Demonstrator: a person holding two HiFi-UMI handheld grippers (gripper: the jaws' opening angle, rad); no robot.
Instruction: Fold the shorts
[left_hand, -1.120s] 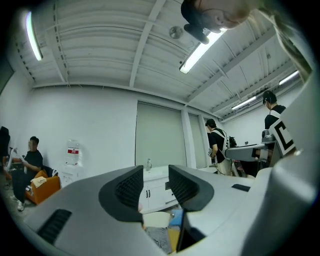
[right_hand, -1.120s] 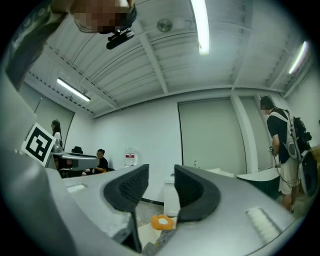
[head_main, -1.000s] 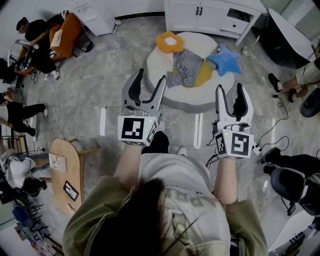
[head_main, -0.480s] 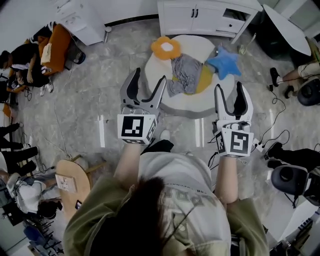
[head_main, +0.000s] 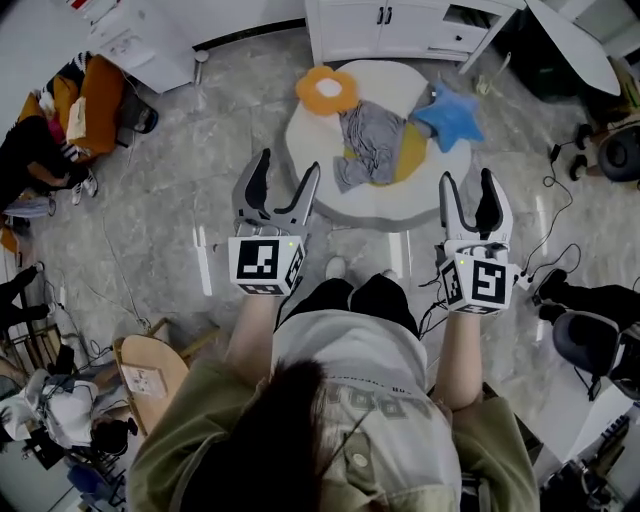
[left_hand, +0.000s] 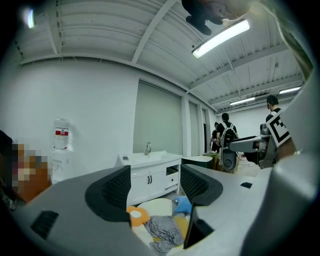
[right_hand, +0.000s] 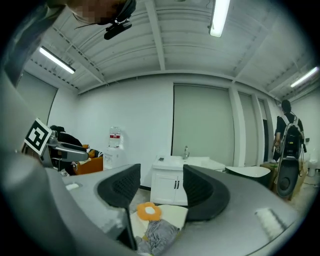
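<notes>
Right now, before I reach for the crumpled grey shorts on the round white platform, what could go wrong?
The crumpled grey shorts lie over a yellow pad; a grab might pinch both. The orange flower cushion and blue star cushion crowd the round white platform, leaving little room to fold.

The floor (head_main: 170, 180) is grey marble. A white cabinet (head_main: 400, 28) stands by the wall (left_hand: 90, 110); strip lights (left_hand: 220, 38) glow overhead.
</notes>
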